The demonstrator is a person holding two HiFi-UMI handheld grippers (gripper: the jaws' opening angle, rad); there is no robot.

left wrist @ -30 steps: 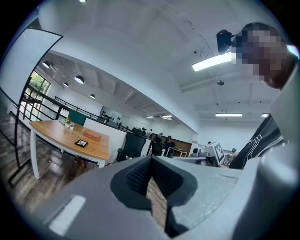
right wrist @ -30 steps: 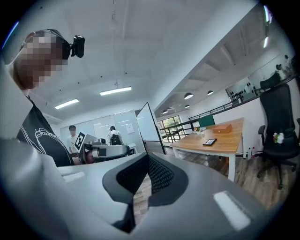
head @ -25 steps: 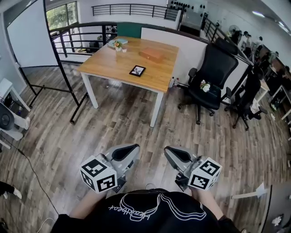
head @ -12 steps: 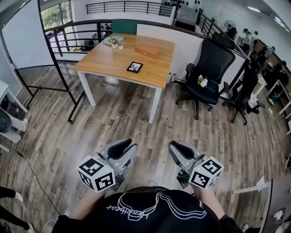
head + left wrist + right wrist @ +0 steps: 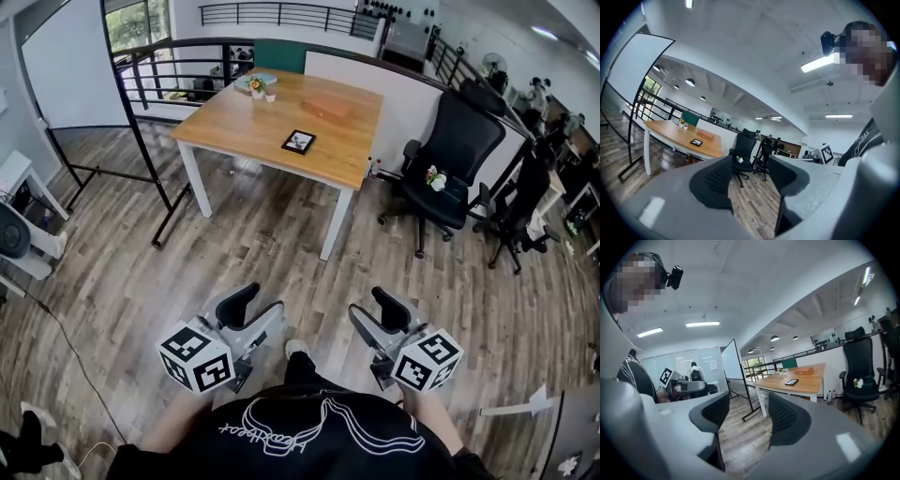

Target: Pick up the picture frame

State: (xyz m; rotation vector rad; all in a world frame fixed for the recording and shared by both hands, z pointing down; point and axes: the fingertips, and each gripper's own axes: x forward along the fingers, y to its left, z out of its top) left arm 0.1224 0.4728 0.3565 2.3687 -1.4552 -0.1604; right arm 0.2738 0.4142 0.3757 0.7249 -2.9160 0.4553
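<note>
Picture frame (image 5: 298, 142) sits far off on the wooden tabletop (image 5: 234, 127), near the edge closest to the person (image 5: 309, 436). It looks to lie flat, but it is too far away to be sure. A brown box (image 5: 328, 109) and a small pot of flowers (image 5: 258, 90) are further back, well apart from it.

The left tongs (image 5: 255, 307) and the right tongs (image 5: 377, 317) are held low, above the wood floor (image 5: 141, 272). Both are opening wide, and nothing is between them.

So the job now is to get close. I think it is best to walk up to the near side of the tabletop, keep the tongs wide, and use just one. Come in low, put one jaw over an edge of the frame, and squeeze gently. Watch out for the black chair (image 5: 450, 159) on the right.
</note>
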